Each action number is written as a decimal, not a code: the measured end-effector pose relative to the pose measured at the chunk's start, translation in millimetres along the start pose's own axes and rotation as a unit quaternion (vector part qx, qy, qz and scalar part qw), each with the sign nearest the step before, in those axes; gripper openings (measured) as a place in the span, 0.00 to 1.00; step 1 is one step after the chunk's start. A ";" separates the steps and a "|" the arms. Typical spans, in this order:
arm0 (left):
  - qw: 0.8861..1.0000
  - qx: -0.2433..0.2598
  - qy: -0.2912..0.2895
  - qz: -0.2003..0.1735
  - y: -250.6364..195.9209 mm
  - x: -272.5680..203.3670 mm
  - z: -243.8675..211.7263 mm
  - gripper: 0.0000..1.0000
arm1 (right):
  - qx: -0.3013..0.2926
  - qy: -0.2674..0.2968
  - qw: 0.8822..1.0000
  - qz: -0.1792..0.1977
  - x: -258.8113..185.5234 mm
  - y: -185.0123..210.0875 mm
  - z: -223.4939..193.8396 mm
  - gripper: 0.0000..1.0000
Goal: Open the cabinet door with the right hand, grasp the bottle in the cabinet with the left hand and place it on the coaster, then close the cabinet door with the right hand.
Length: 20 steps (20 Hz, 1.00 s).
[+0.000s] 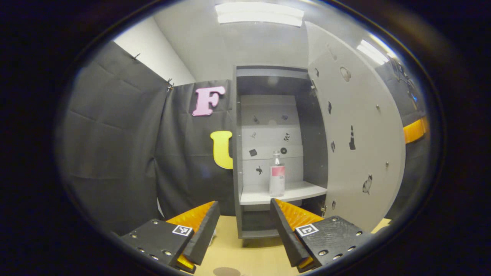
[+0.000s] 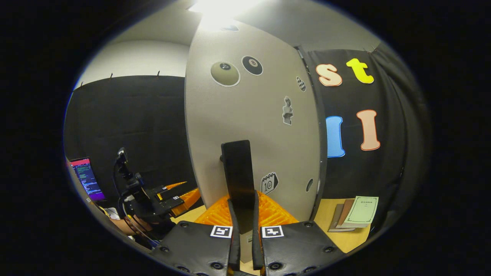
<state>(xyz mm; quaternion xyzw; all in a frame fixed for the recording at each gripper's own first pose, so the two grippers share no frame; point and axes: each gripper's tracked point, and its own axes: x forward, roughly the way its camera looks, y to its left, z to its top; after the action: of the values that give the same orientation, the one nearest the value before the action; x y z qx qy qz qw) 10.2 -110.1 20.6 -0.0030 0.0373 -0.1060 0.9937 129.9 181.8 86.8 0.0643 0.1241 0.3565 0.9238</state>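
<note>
In the left gripper view, the cabinet [image 1: 245,214] stands open with one bottle [image 1: 277,174] upright on its pale shelf [image 1: 303,189], toward the middle of the shelf and apart from the side walls. The bottle is clear with a pink band and a small cap. Several small dark stickers dot the cabinet's back wall above it. The cabinet door [image 1: 356,126] is swung wide at 3 o'clock of the bottle, its inner face carrying more stickers. The left gripper [image 1: 243,214] hangs at 6 o'clock of the shelf, fingers spread wide with nothing between them, well short of the bottle. One round dark coaster [image 1: 226,271] lies on the wooden table [image 1: 245,253] at 6 o'clock, partly cut off at the edge of the view.

In the right gripper view, the right gripper [image 2: 243,207] is pinched on the door's dark upright handle [image 2: 238,172], both fingers pressing its sides. At 4 o'clock a small stack of booklets [image 2: 355,212] lies on the table, about three. At 8 o'clock the other gripper shows, held by a hand [image 2: 132,224], with one lit screen [image 2: 86,179] beyond.
</note>
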 end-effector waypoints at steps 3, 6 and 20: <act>1.000 0.000 -0.001 -0.005 -13.0 4.0 2.6 0.80 | -0.006 -0.006 1.000 -0.017 -11.0 -10.3 1.0 0.10; 1.000 0.002 0.000 -0.010 -24.4 4.0 3.8 0.80 | -0.016 -0.008 0.999 -0.042 -20.8 -22.5 1.8 0.13; 1.000 0.017 0.003 0.005 -73.7 15.4 18.5 0.82 | -0.026 -0.028 0.999 -0.037 -62.9 -55.4 2.9 0.22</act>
<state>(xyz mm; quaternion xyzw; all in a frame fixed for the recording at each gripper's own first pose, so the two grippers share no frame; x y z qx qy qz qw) 11.1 -185.4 38.9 0.0144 0.0385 -0.1020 0.9939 121.3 98.4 89.7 0.0457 0.0917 0.3231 0.9408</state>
